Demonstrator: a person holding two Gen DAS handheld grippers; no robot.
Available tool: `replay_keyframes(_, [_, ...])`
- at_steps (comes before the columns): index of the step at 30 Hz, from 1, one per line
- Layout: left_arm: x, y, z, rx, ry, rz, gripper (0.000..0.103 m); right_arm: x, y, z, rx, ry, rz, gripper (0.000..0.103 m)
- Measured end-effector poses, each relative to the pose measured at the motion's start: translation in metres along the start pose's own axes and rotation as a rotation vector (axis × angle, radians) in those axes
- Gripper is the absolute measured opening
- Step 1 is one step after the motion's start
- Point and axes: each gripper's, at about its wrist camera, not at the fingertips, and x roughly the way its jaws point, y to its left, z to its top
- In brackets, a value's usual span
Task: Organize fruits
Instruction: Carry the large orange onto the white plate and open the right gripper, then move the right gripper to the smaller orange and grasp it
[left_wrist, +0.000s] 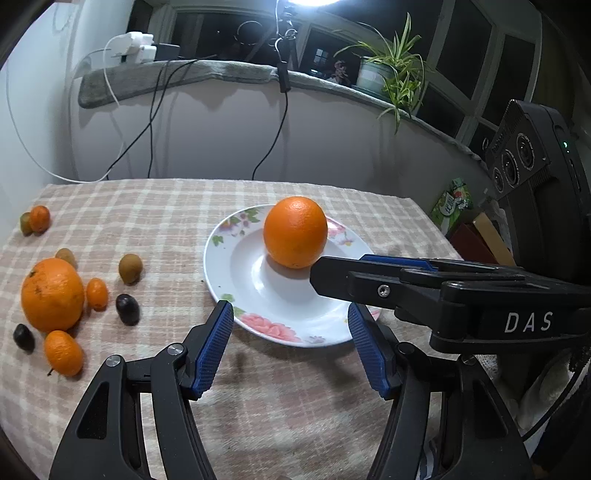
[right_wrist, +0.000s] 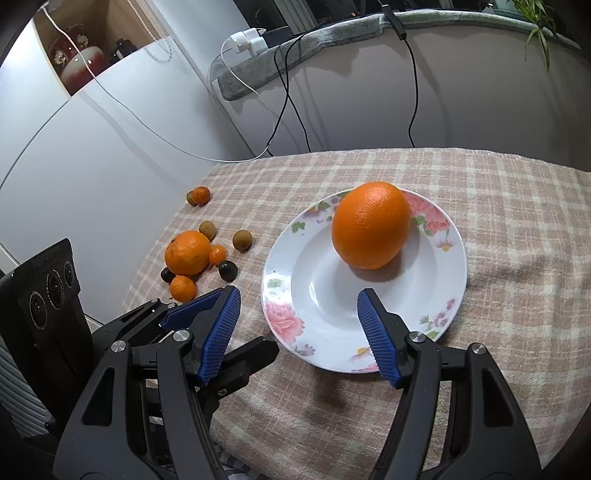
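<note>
A large orange (left_wrist: 295, 232) (right_wrist: 370, 224) lies on a white flowered plate (left_wrist: 236, 273) (right_wrist: 291, 288) on the checked tablecloth. My left gripper (left_wrist: 290, 315) is open and empty just short of the plate's near rim. My right gripper (right_wrist: 297, 301) is open and empty over the plate's near rim; it also shows in the left wrist view (left_wrist: 321, 275), where it seems shut. To the left lie a second large orange (left_wrist: 52, 294) (right_wrist: 187, 253), small kumquats (left_wrist: 96, 294) (right_wrist: 182, 288), brown-green fruits (left_wrist: 130, 268) (right_wrist: 242, 240) and dark fruits (left_wrist: 127, 309) (right_wrist: 227, 270).
The table's left edge (right_wrist: 155, 254) runs close beside the loose fruit. Cables (left_wrist: 151, 122) hang down the wall behind the table. A potted plant (left_wrist: 391, 70) stands on the sill. Boxes (left_wrist: 452, 205) sit off the table's right side.
</note>
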Motion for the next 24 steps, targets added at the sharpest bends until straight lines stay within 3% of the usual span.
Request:
replay_keyframes(12, [-0.016, 0.030, -0.003, -0.062, -0.023, 0.057, 0.069, 0.013, 0.020, 0.008, -0.054, 0.007, -0.005, 0.075])
replay_keyframes(24, [-0.039, 0.085, -0.008, -0.166, -0.054, 0.154, 0.072, 0.043, 0.053, 0.019, -0.142, 0.049, -0.002, 0.088])
